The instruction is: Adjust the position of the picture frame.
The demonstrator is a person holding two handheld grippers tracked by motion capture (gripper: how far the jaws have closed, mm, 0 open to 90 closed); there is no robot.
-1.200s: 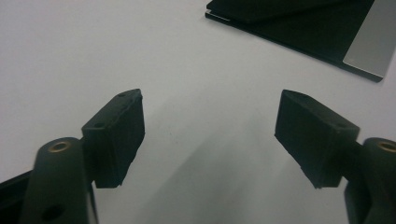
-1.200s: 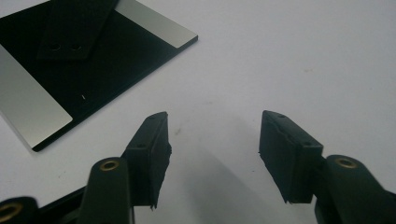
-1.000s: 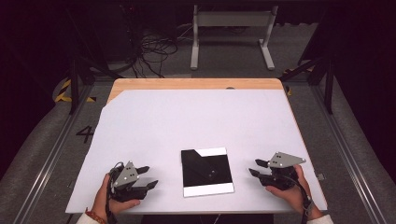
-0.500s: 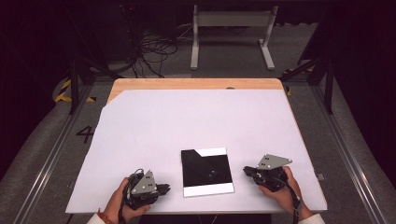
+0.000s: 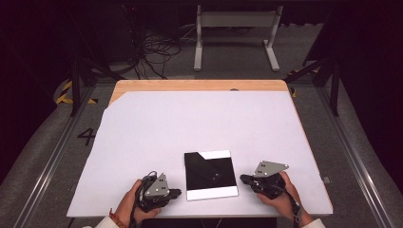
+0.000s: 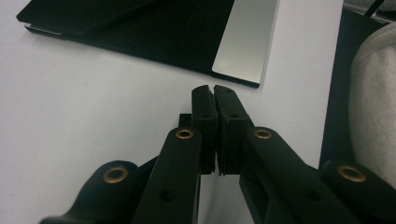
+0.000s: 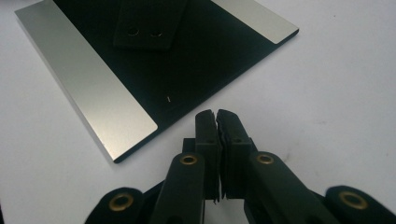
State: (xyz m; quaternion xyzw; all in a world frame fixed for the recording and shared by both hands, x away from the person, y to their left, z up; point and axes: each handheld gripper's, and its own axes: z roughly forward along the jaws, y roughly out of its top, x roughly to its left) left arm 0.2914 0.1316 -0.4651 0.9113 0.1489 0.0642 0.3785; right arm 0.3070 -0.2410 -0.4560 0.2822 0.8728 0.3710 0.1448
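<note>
In the high view, the black plate (image 5: 210, 175) lies flat near the table's (image 5: 199, 118) 6 o'clock edge. The left gripper (image 5: 177, 193) is at the plate's 8 o'clock and the right gripper (image 5: 243, 179) at its 3 o'clock, both apart from it. In the left gripper view, the jaws have just been closing and now stand together on nothing; the plate (image 6: 154, 32) is at 12 o'clock. In the right gripper view, the jaws also have just closed, empty, and the plate (image 7: 154, 70) is at 11 o'clock.

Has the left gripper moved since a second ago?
Yes. The left gripper has slid right, toward the black plate, which lies unmoved on the table; its jaws just closed, empty.
</note>
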